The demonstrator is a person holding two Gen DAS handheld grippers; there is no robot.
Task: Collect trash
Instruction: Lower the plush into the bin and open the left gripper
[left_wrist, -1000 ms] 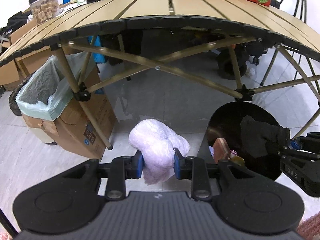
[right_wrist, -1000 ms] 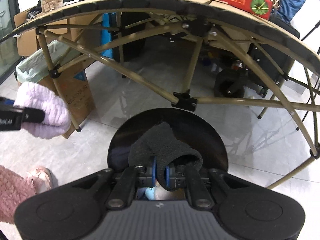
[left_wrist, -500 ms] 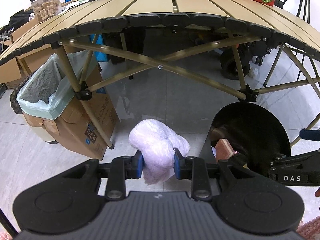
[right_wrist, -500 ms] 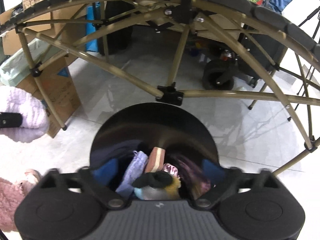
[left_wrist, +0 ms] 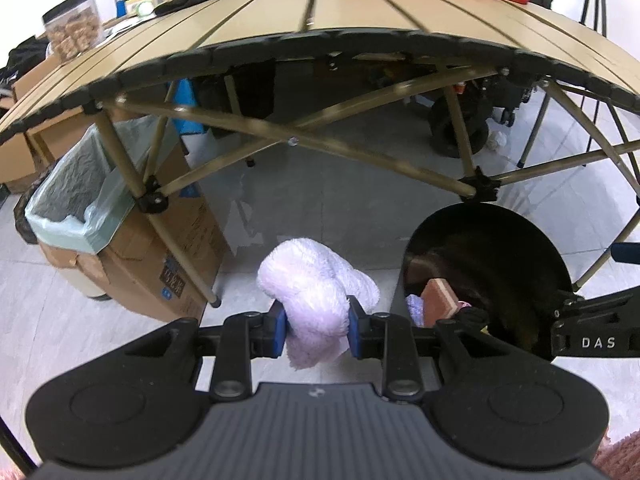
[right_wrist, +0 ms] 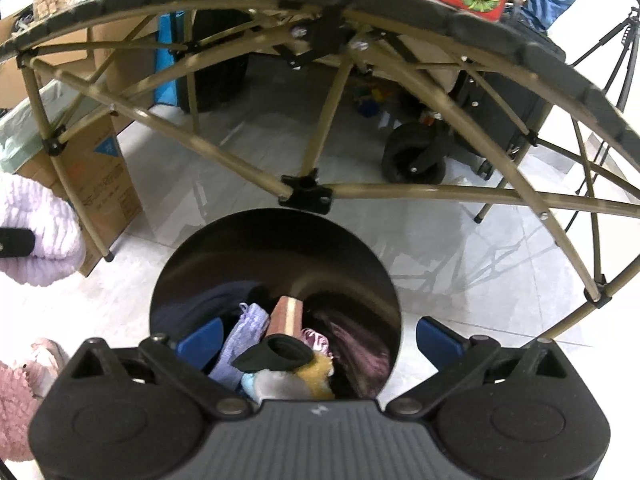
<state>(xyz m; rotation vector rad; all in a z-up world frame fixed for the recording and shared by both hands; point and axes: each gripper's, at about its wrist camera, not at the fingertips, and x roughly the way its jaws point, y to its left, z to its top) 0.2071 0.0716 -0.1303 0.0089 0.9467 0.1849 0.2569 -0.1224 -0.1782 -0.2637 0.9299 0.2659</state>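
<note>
at nine o'clock the lined cardboard box (left_wrist: 80, 216) stood by the table (left_wrist: 360, 28) leg. at the middle, the left tool (left_wrist: 316, 330) pinched a fluffy lilac cloth (left_wrist: 316, 300) above the floor, not yet over the bin. at three o'clock the right tool (right_wrist: 316, 340) hung spread and empty over the black bin (right_wrist: 276, 256), where a dark sock (right_wrist: 280, 354) lay on other scraps. that piece looked done; the lilac one remained.
</note>
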